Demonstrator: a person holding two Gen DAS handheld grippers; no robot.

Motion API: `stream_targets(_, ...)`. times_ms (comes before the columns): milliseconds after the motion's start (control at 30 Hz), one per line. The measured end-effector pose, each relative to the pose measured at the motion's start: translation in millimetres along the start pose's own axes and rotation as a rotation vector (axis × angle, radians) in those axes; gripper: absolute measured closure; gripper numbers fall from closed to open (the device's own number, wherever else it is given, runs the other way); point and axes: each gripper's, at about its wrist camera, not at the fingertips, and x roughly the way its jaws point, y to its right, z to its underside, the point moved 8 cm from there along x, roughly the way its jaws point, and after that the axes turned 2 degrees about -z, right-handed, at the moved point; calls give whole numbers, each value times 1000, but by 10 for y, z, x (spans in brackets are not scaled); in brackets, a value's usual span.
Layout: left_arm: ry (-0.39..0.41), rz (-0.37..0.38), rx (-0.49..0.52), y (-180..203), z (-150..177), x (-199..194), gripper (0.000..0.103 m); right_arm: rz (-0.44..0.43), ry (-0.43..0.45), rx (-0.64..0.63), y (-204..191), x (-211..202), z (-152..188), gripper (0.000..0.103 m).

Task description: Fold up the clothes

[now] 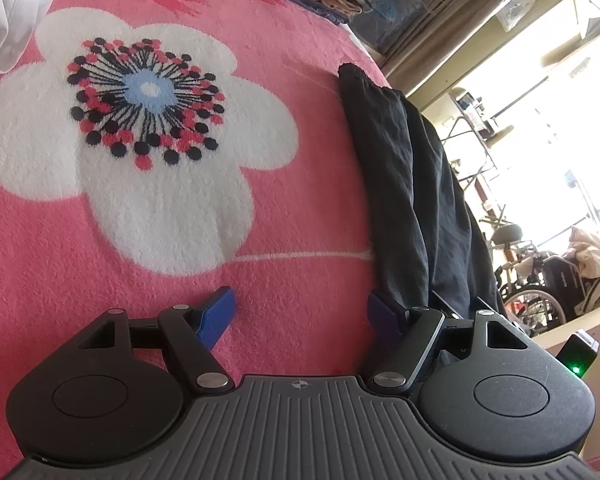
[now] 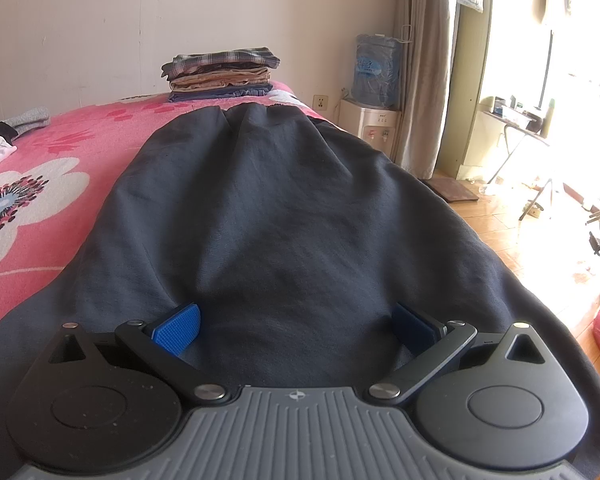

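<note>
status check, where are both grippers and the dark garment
Left gripper open over pink blanket, nothing held. Right gripper open above dark garment, spread flat along the bed edge. Folded stack beyond; nothing in the way.

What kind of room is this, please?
Probably a bedroom at home: a bed with a pink flowered blanket, a stack of folded clothes on it, and a water dispenser beside it.
</note>
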Motion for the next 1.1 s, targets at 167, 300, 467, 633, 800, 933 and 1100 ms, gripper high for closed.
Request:
stream_targets(167, 0, 8, -11, -14, -14, 19, 30, 2, 0, -2, -9, 2, -3, 0)
stream_targets(300, 2, 9, -8, -13, -13, 19, 30, 2, 1, -1, -11, 6, 2, 0)
stream_targets(467, 7, 3, -11, -29, -16, 10, 30, 0, 1, -1, -13, 6, -4, 0)
stream_targets(633, 18, -19, -3, -25, -13, -6, 30, 0, 1, 1, -8, 4, 2, 0)
stream_targets(800, 36, -63, -2, 2, 7, -57, 30, 0, -1, 0, -4, 6, -7, 0)
stream_targets(933, 50, -134, 24, 51, 20, -103, 30, 0, -1, 2, -6, 5, -6, 0)
stream_targets(1100, 62, -229, 20, 31, 38, -133, 30, 0, -1, 1, -4, 1, -7, 0)
